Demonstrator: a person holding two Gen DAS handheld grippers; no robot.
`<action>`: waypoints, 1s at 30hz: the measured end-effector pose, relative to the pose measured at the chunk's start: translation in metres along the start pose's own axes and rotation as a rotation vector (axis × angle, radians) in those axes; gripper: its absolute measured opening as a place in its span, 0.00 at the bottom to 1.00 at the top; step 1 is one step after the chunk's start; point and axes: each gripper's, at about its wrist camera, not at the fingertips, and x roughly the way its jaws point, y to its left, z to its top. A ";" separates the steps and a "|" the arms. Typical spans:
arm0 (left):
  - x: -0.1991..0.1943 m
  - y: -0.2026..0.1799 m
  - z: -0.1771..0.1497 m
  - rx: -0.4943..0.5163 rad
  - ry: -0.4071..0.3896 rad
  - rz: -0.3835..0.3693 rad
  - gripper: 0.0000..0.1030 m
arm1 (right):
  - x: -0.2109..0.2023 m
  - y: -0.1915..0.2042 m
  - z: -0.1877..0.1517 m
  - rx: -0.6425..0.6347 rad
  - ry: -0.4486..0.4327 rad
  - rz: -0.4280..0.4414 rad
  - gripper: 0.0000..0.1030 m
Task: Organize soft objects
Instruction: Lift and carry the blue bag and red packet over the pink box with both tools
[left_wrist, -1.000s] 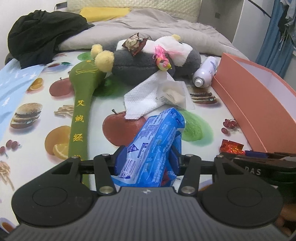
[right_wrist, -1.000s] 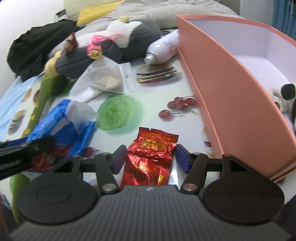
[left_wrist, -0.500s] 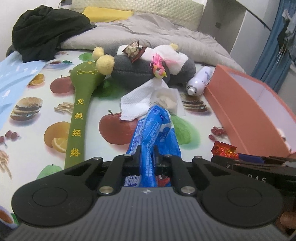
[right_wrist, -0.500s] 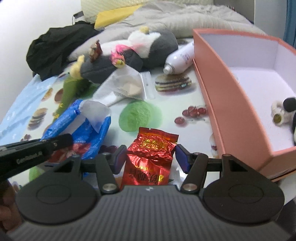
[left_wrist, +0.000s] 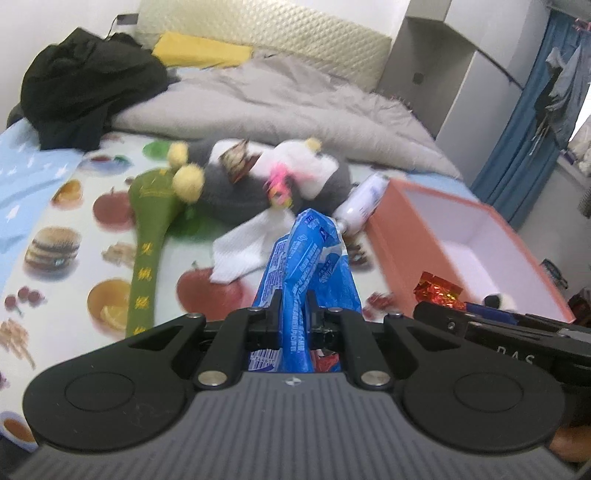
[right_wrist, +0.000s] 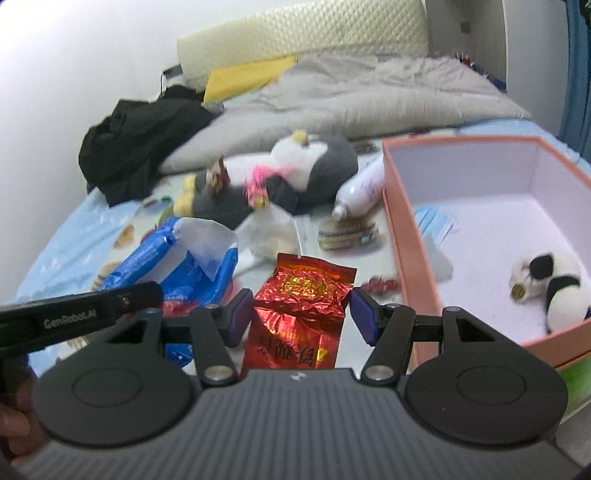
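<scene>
My left gripper (left_wrist: 294, 314) is shut on a blue tissue pack (left_wrist: 308, 254) and holds it raised above the bed; the pack also shows in the right wrist view (right_wrist: 181, 266). My right gripper (right_wrist: 301, 317) holds a red foil packet (right_wrist: 301, 306) between its blue pads (right_wrist: 238, 317), lifted off the bed; the packet also shows in the left wrist view (left_wrist: 437, 291). The salmon box (right_wrist: 402, 236) lies to the right, with a small panda plush (right_wrist: 550, 288) and a face mask (right_wrist: 436, 225) inside.
A grey and white plush (left_wrist: 273, 184), a green plush mallet (left_wrist: 149, 229), a white napkin (left_wrist: 247, 247) and a white spray bottle (right_wrist: 360, 190) lie on the fruit-print cloth. Black clothing (left_wrist: 85, 96) and a grey duvet (left_wrist: 288, 107) lie behind.
My left gripper closed on the blue tissue pack and lifted it. Both grippers rose and moved toward the box, the red packet still in the right one.
</scene>
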 end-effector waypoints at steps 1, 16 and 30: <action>-0.003 -0.005 0.005 0.005 -0.008 -0.004 0.11 | -0.003 -0.001 0.005 -0.001 -0.009 -0.001 0.59; -0.020 -0.094 0.103 0.057 -0.093 -0.127 0.11 | -0.054 -0.036 0.097 -0.002 -0.158 -0.033 0.59; 0.048 -0.212 0.136 0.160 -0.006 -0.240 0.11 | -0.057 -0.138 0.135 0.081 -0.179 -0.163 0.59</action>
